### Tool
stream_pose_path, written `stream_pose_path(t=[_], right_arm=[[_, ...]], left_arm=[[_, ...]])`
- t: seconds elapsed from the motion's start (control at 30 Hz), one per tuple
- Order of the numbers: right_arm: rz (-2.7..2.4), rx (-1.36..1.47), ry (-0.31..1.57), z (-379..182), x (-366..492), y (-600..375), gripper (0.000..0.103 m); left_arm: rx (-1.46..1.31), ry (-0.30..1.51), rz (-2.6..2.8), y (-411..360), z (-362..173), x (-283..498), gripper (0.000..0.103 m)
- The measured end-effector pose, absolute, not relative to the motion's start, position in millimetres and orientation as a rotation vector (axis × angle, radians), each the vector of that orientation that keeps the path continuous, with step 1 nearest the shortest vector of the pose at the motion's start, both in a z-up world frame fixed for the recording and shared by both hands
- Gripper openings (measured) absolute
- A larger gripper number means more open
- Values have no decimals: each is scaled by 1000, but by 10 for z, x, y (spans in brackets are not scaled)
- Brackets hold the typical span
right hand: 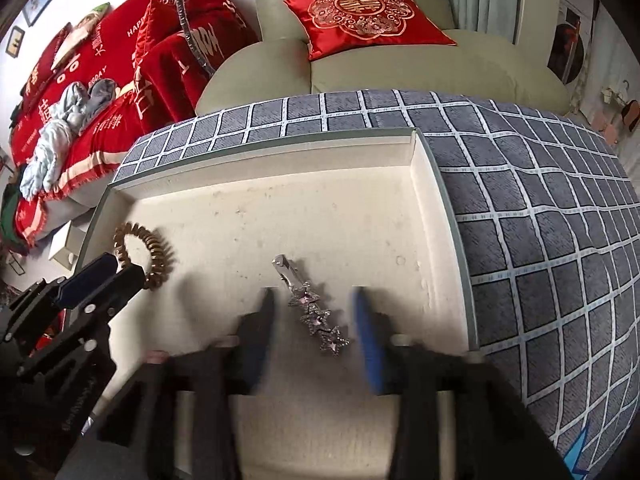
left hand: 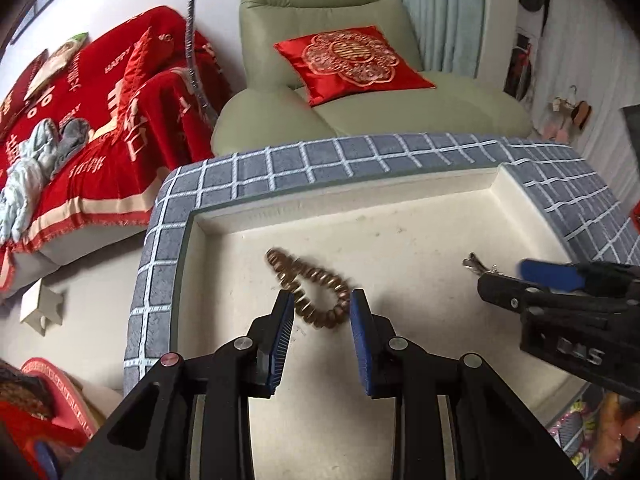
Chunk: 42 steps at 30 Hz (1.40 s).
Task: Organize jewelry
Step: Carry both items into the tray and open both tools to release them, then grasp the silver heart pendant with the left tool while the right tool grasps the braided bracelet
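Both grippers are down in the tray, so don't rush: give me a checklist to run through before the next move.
1. Star hair clip lies between the right gripper fingers, pads not touching it: ok.
2. Right jaws open: ok, though blurred.
3. Coil bracelet sits between the left gripper fingers: ok.
4. Left pads pressing on the bracelet: cannot tell.
5. Both pieces rest inside the white tray: ok.
6. The two grippers stand apart from each other: ok.

Left gripper (left hand: 322,304) and right gripper (right hand: 314,300) both parted, angled downward.
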State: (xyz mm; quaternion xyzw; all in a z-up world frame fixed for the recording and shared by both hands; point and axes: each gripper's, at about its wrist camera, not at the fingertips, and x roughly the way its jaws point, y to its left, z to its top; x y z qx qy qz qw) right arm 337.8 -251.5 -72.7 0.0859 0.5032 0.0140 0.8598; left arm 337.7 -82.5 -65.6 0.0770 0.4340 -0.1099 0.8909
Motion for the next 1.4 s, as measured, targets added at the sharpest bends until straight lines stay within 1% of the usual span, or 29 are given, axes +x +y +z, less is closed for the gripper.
stream_pose_path(t=[0.17, 0.2, 0.23, 0.27, 0.3, 0.43, 0.47, 0.57, 0.6, 0.63, 0.77, 0.87, 1.0, 1.13, 1.4], right_arm=[[47, 221, 1018, -593, 3282, -2580, 66], [50, 232, 1012, -561, 3250, -2592, 69], [53, 243, 1003, -519, 3212, -2607, 71], [55, 248, 995, -490, 3181, -2616, 75], [57, 254, 986, -452, 3134, -2624, 75], [63, 265, 973, -368, 2976, -2606, 77], [64, 269, 973, -357, 2935, -2600, 80], [75, 291, 970, -327, 2812, -2592, 81], [78, 299, 969, -314, 2760, -2594, 81], [78, 303, 967, -309, 2721, -2596, 81], [86, 331, 948, -255, 2520, -2619, 85], [93, 345, 936, -214, 2372, -2628, 103], [93, 357, 918, -160, 2198, -2640, 103], [88, 356, 958, -188, 1971, -2632, 103], [87, 299, 991, -268, 1366, -2542, 103]], left_arm=[[149, 905, -199, -773, -660, 3349, 45], [148, 903, -199, -769, -652, 3338, 49], [147, 900, -200, -770, -641, 3321, 66], [147, 894, -195, -758, -628, 3311, 77], [144, 883, -191, -750, -611, 3296, 85], [151, 864, -198, -759, -551, 3208, 85], [149, 861, -197, -751, -539, 3193, 85], [137, 852, -205, -701, -491, 3125, 85], [136, 846, -206, -685, -472, 3093, 87], [137, 841, -206, -665, -454, 3051, 103], [138, 812, -216, -584, -391, 2854, 103], [128, 824, -225, -517, -369, 2715, 103], [113, 826, -225, -402, -309, 2489, 103], [112, 851, -216, -260, -326, 2223, 103], [94, 933, -250, -67, -511, 1625, 103]])
